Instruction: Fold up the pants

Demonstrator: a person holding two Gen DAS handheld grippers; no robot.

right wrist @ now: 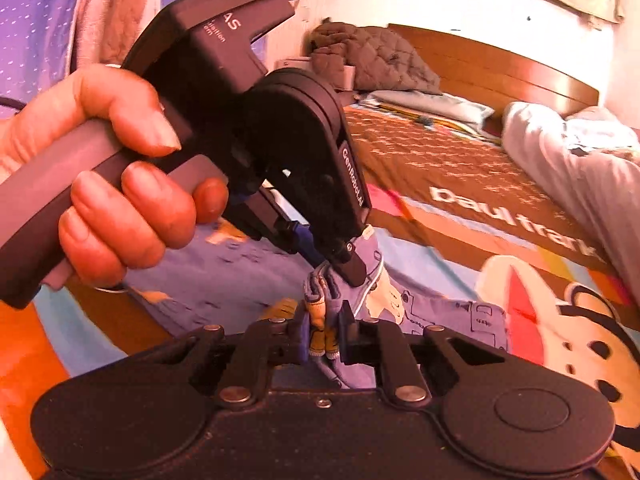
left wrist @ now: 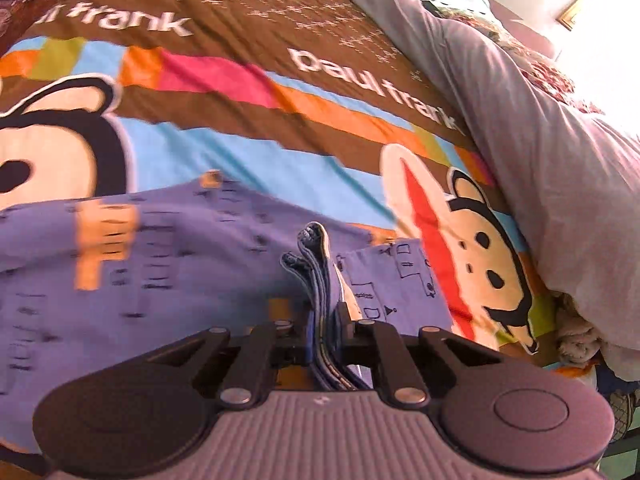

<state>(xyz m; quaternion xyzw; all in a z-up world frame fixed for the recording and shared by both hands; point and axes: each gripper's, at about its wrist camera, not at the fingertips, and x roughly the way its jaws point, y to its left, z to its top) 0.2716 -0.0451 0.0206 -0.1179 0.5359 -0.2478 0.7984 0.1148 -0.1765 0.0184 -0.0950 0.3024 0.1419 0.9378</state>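
Note:
Small purple-blue pants (left wrist: 172, 264) with dark printed drawings and orange patches lie on a colourful cartoon bedspread (left wrist: 240, 128). My left gripper (left wrist: 326, 332) is shut on a bunched edge of the pants, whose folded layers stick up between the fingers. In the right wrist view my right gripper (right wrist: 324, 336) is shut on another bunched part of the pants (right wrist: 440, 312), showing an orange and yellow patch. The left gripper (right wrist: 340, 268), held by a hand (right wrist: 120, 184), pinches the cloth just beyond it. The two grips sit close together, with the cloth lifted off the bed.
A grey-white duvet (left wrist: 540, 140) is heaped along the right side of the bed. A wooden headboard (right wrist: 500, 64), a brown quilted jacket (right wrist: 372, 56) and pillows (right wrist: 432, 104) lie at the far end. A curtain (right wrist: 48, 12) hangs at the left.

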